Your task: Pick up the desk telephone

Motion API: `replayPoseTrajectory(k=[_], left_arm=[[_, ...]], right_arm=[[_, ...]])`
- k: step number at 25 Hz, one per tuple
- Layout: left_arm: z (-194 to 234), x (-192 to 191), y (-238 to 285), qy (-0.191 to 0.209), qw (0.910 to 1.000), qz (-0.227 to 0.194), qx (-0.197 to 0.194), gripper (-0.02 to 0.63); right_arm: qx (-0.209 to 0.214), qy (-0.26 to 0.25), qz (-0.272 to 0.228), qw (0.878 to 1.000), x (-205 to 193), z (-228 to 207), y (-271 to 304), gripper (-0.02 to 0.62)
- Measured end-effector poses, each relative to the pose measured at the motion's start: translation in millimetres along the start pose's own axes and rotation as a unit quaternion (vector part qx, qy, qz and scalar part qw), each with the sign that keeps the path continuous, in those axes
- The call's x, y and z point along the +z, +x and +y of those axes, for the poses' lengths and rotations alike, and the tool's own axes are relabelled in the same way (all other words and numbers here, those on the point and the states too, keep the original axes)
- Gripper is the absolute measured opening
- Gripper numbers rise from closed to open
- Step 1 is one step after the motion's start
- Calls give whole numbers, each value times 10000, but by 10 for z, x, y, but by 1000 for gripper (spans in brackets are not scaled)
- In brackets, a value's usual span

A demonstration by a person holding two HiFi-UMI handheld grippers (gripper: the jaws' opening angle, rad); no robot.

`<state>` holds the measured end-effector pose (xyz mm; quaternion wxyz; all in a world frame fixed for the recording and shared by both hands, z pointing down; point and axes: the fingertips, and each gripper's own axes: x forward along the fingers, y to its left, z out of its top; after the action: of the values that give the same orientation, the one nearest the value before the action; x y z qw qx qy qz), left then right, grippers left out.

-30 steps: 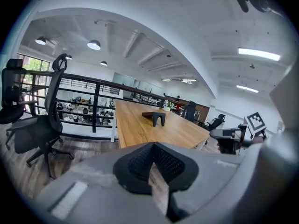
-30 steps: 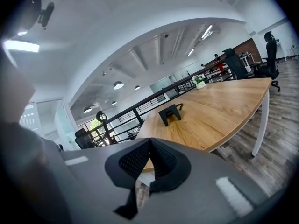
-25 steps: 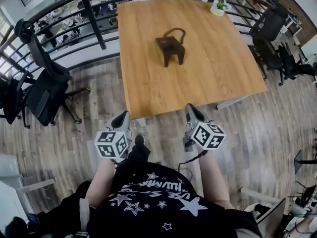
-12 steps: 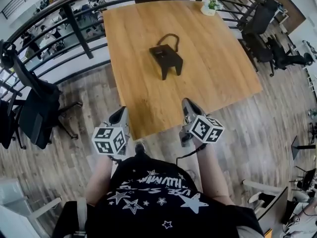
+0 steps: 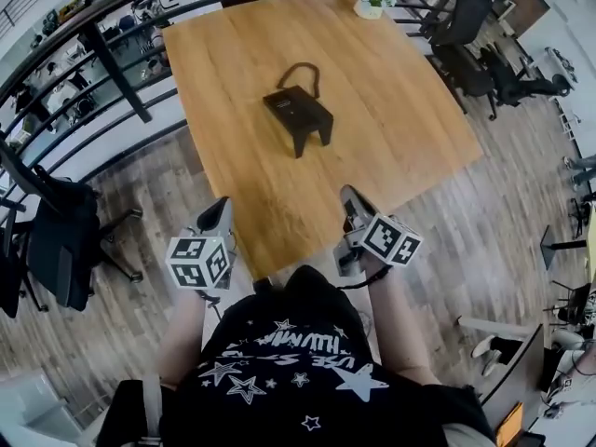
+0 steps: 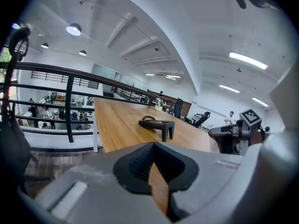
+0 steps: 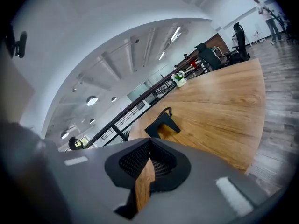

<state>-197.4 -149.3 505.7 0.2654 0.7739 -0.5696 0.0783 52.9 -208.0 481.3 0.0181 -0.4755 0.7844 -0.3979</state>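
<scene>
The desk telephone (image 5: 298,115) is a dark angular unit with a looped cord (image 5: 300,69), standing near the middle of the wooden table (image 5: 400,110). It also shows ahead in the left gripper view as the telephone (image 6: 158,123) and in the right gripper view as the telephone (image 7: 162,122). My left gripper (image 5: 222,207) hovers at the table's near left edge, shut and empty (image 6: 153,145). My right gripper (image 5: 349,196) reaches just over the near edge, shut with nothing in it (image 7: 149,142). Both are well short of the phone.
A small potted plant (image 5: 370,3) stands at the table's far corner. A black railing (image 5: 112,71) runs along the left and far sides. Office chairs stand at the left (image 5: 56,240) and the far right (image 5: 470,26). Wood floor surrounds the table.
The person has stepped closer to the table. Both grippers have moved forward, from over the floor to the table's near edge. The phone has not been touched.
</scene>
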Motion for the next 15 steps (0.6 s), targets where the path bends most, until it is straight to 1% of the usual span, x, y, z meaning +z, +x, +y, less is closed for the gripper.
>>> replayPoseTrajectory(k=[4, 7, 8, 10, 13, 15], left_arm=[[7, -20, 116, -58, 9999, 100, -28, 2], [21, -24, 184, -112, 9998, 136, -23, 2], [29, -16, 205, -113, 9998, 150, -12, 2], [58, 12, 253, -117, 9997, 191, 36, 2], [87, 82, 341, -150, 9996, 199, 116, 2], [118, 130, 408, -155, 9995, 188, 198, 2]], right_arm=[[-73, 395, -47, 9992, 72, -99, 65, 3], [-36, 636, 1, 9980, 84, -158, 231, 8], [20, 788, 32, 9969, 88, -163, 309, 31], [193, 1230, 70, 9922, 113, -145, 486, 42], [448, 1931, 34, 9801, 186, -137, 738, 79], [530, 2204, 71, 9739, 212, -156, 899, 119]])
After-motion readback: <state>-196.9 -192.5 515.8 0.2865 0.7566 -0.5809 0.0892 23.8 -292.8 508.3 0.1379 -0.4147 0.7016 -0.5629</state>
